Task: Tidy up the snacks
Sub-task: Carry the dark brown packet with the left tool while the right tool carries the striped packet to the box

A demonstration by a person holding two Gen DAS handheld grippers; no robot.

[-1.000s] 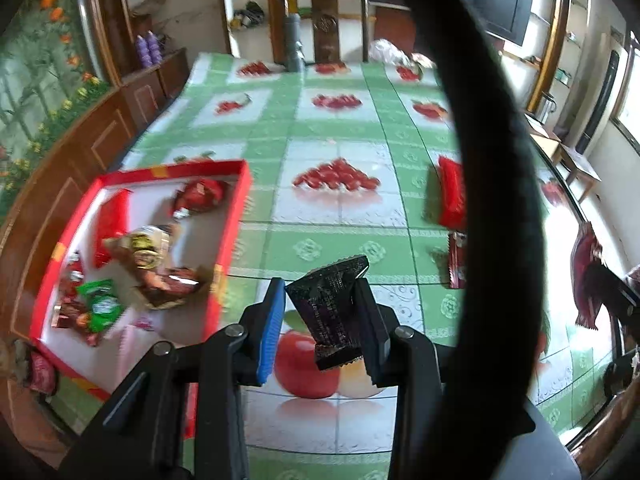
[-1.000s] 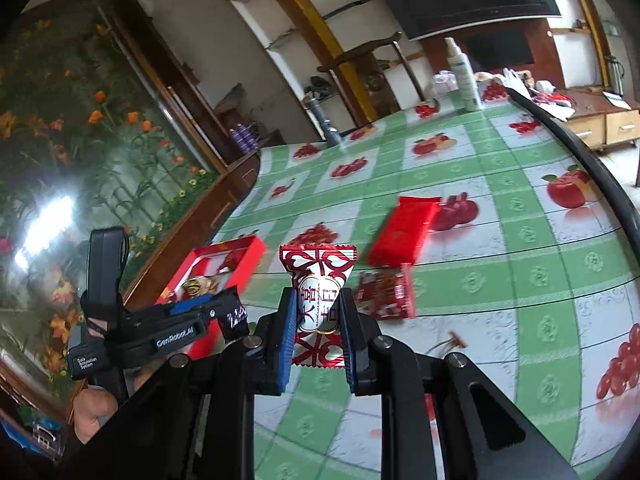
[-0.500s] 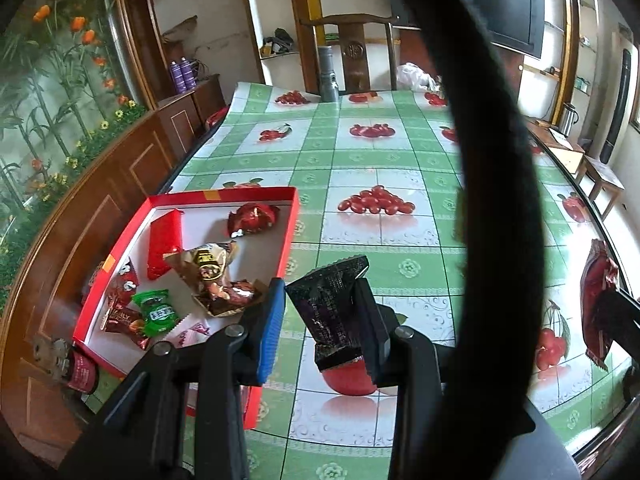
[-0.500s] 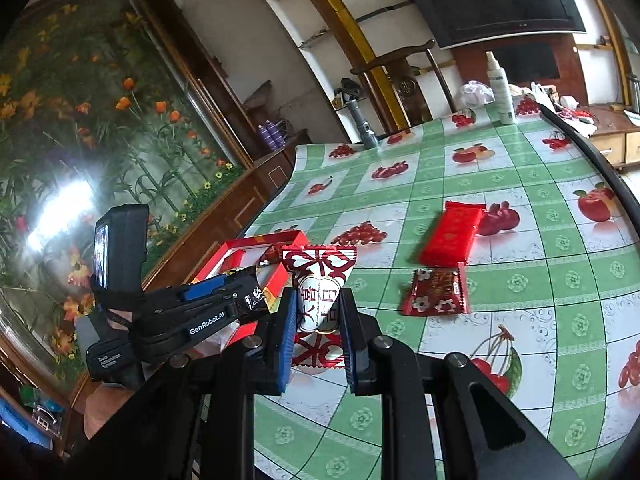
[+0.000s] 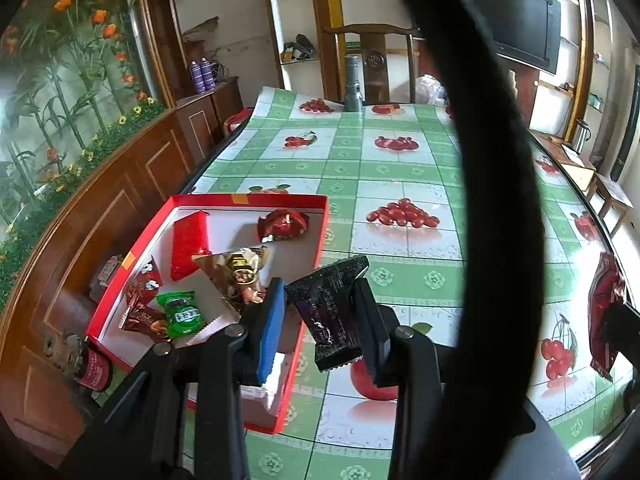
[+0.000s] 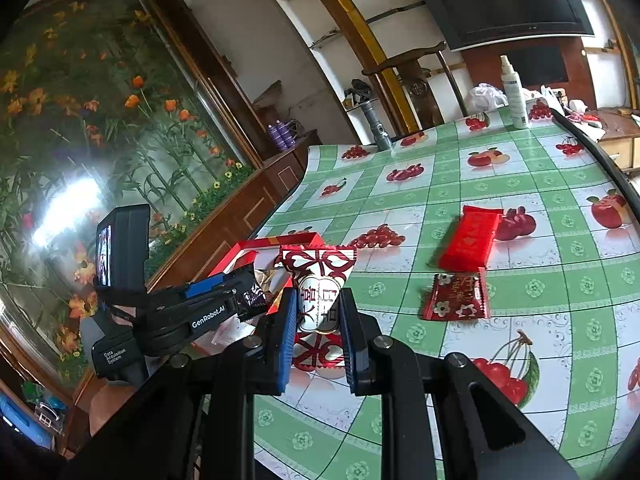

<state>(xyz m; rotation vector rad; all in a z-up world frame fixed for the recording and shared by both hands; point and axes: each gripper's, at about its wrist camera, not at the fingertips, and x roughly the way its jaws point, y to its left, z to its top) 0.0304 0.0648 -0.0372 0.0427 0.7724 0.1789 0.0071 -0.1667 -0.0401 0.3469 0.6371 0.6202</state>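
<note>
While left fingers pinch dark wrapper | right fingers clamp red-white candy

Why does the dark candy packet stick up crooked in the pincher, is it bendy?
Probably bendy: the dark snack packet leans tilted in the left gripper, its crimped ends sticking out unsupported. It likely weighs little, since two fingers hold it up. Its glossy wrapper may be slippery, so it could slide out over the red box.

Both grippers are black, angular frames with 2 fingers each. The left gripper has a blue ridged pad on one finger and silver screws. The right gripper matches it. White lettering reads "GenRobot.AI" and "Data Acquisition System".
</note>
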